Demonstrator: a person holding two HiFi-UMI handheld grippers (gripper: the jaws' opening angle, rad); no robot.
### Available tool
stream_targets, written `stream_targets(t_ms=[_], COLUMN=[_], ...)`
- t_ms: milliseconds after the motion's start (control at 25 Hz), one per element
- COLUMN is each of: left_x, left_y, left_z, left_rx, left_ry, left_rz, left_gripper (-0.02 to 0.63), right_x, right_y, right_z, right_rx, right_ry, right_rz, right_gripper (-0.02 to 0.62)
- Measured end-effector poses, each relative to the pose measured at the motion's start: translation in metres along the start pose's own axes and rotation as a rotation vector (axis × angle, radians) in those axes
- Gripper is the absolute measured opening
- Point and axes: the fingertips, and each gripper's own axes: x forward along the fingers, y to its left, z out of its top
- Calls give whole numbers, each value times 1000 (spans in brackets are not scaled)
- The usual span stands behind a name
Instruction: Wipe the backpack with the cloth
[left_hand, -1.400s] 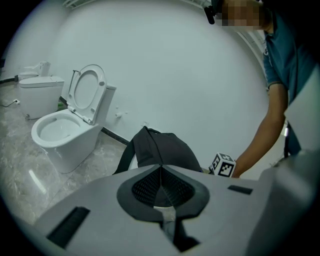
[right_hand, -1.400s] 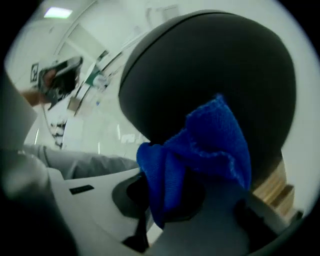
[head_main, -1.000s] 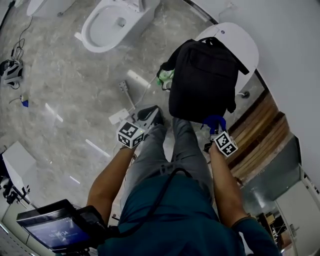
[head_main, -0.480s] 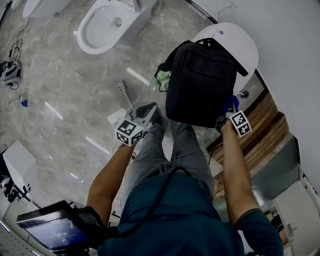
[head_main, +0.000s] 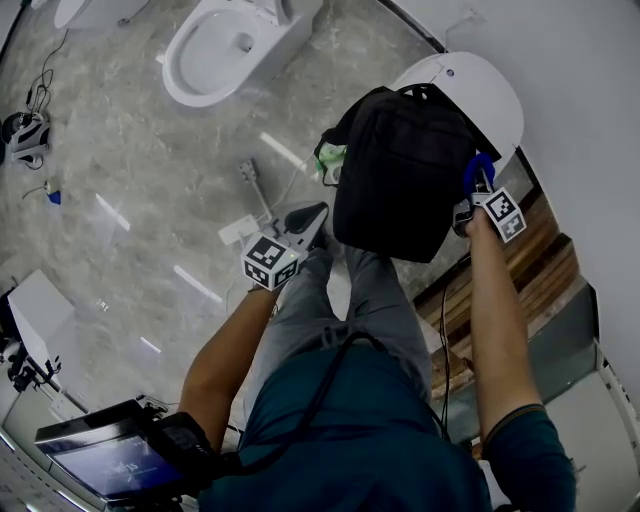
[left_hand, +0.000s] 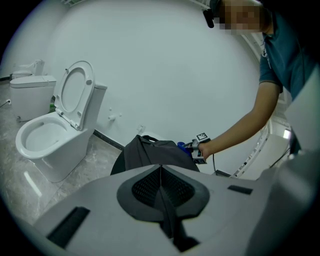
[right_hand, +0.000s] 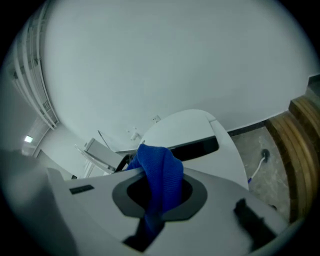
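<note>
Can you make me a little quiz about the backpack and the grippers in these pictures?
1. True or false: the backpack sits on the closed toilet.
2. What does the right gripper hold? A) a blue cloth B) a sponge C) nothing
3. Fill in: the left gripper has its fingers ___, with nothing between them.
Key: 1 true. 2 A. 3 together.

We take this for a bathroom, open white toilet (head_main: 222, 48) at 11 o'clock, closed toilet (head_main: 488, 88) at 1 o'clock, marble floor tiles (head_main: 120, 160).
</note>
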Motion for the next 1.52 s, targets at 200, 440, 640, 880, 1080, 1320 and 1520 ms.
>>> stream_targets(t_ms=[200,440,640,880,1080,1320,1520], left_x=[-3,-23,-35,-73,-122,-176,-215], left_y=[-2,-16,-38,-81,-109,-155,-181], left_z=[13,23,27,38,62,109,130], left_rx=[19,61,100,155,177,252,274], left_ry=[-18,-27,-24,-61,-146,-287,-346], left_rz=[-4,-28,-64,-148,-198,-284,-337], left_gripper=[14,14,14,14,14,14,14], right_x=[-45,-110,-144,-181,-235,-356,-446], right_y=[-26,-42,-35,59,156,258,316], right_z=[-60,-135,-169,-169,-148,-87,-56], right_rx=[26,47,-18,-215,-341,-540,-621], right_ry=[65,170,342,249,25,-339,-605], right_rz=[-67,-152,-125,87,261,370,416], right_gripper=[21,21,21,21,21,21,21])
